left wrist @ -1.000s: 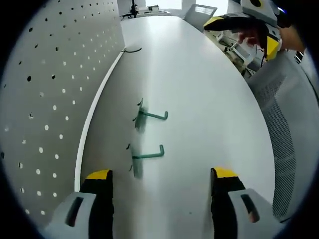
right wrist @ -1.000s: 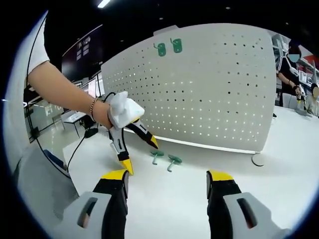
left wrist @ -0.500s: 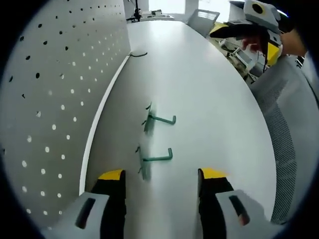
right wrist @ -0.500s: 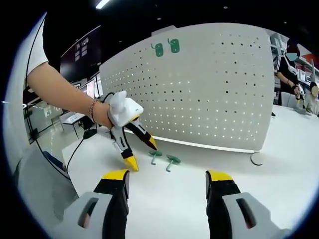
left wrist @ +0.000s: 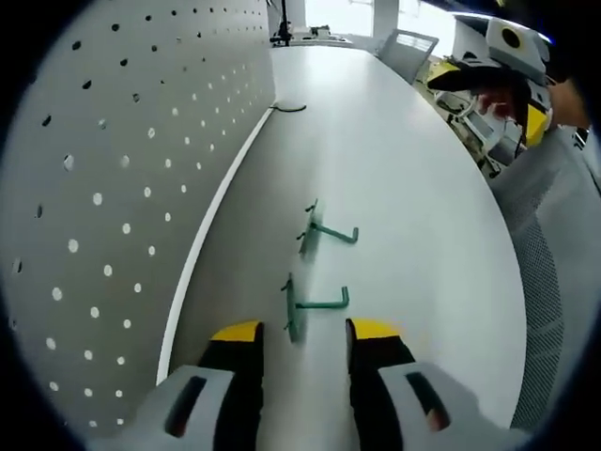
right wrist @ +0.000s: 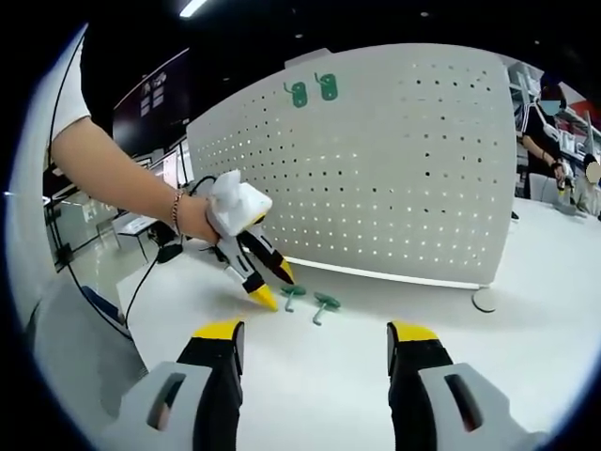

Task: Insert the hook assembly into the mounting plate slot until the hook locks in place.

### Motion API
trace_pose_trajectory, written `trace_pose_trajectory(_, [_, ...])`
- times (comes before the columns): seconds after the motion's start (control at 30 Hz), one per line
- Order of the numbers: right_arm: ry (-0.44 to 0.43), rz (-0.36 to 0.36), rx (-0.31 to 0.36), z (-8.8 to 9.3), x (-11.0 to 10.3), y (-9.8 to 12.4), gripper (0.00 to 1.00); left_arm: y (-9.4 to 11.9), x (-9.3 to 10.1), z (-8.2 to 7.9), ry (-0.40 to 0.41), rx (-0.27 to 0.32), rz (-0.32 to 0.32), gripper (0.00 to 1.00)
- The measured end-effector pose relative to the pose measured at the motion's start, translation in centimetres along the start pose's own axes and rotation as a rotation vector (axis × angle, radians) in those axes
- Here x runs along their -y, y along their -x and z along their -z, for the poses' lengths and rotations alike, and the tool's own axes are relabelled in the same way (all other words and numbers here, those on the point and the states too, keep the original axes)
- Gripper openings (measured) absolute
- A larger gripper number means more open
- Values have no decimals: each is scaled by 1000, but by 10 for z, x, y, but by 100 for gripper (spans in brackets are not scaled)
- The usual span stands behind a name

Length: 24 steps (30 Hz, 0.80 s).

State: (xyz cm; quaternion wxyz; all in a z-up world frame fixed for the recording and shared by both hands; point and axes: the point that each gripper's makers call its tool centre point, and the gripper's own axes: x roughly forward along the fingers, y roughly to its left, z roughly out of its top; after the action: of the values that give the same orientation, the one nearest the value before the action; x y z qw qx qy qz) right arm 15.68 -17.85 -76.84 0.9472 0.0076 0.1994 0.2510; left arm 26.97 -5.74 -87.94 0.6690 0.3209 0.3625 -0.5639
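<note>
A white pegboard [right wrist: 376,169] stands on the white table [left wrist: 413,188], 2 green plates [right wrist: 315,90] mounted near its top. The right gripper [right wrist: 315,343] hovers, jaws spread. The left gripper [left wrist: 302,335], jaws narrowly parted, reaches the nearer of 2 green hooks [left wrist: 315,303] lying on the table.

Bare table [left wrist: 413,188] lies open right of the hooks [left wrist: 315,303]; pegboard [left wrist: 122,188] walls the left.

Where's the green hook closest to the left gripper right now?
In the left gripper view, the nearer green hook lies on the white table just ahead of the left gripper, with the second hook beyond it and the pegboard alongside.
</note>
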Motion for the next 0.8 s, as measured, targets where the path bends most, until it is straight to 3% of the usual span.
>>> trace_pose_trajectory(0.13, [1,1,1,0,0,0,60,-1,0,-2,-1,2,-10,27])
trace_pose_trajectory(0.67, [-1,6,5,-1,2,1,59,-2,-7,-1,46,9,-55,14])
trace_pose_trajectory(0.73, [0,6,5,-1,2,1,59,-2,-10,-1,5,-6,-79,8])
trace_pose_trajectory(0.8, [0,5,6,-1,1,1,59,-4,-8,1,14,-11,-74,6])
